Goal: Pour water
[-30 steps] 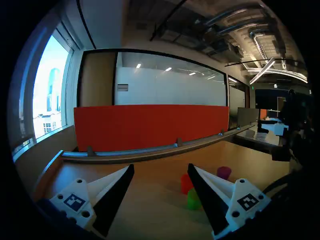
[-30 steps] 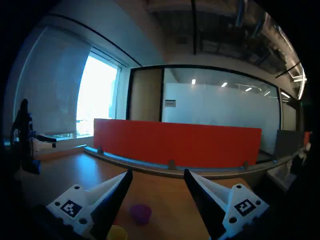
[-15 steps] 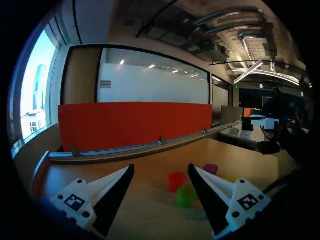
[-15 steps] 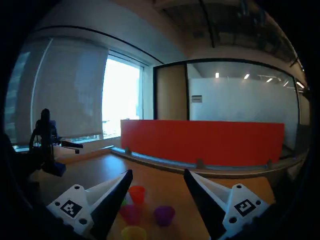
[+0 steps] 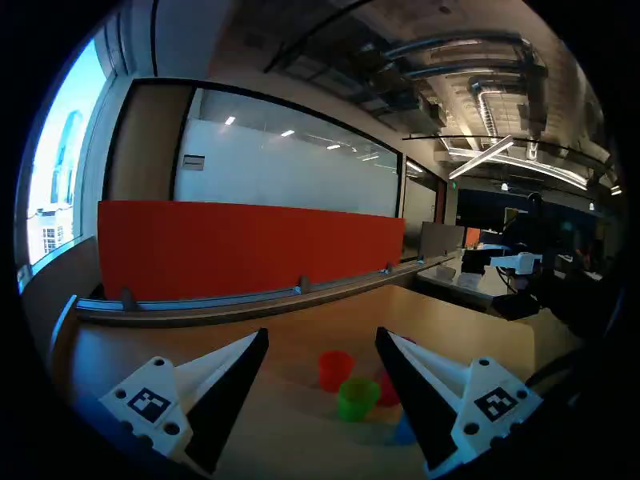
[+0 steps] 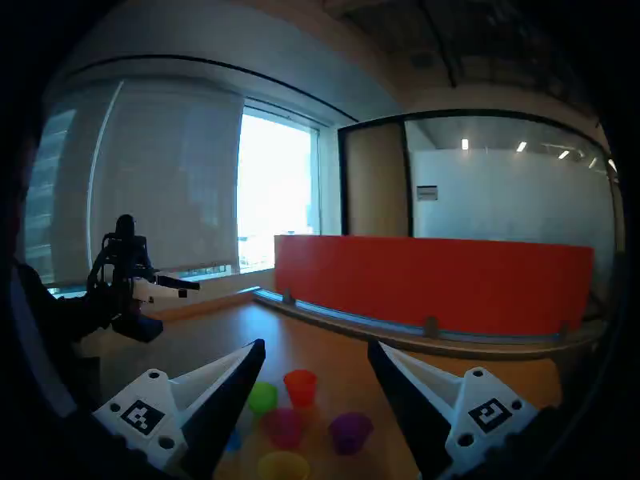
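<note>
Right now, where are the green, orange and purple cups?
green cup (image 5: 356, 404), left gripper view, side wall.
orange cup (image 6: 300, 391), right gripper view, side wall.
purple cup (image 6: 350, 438), right gripper view, side wall.

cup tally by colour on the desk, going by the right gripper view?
orange cup: 1
green cup: 1
magenta cup: 1
purple cup: 1
yellow cup: 1
blue cup: 1, partly hidden
Total: 6

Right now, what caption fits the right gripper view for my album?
Open right gripper points toward colorful cups on a wooden desk, red divider behind.
</note>
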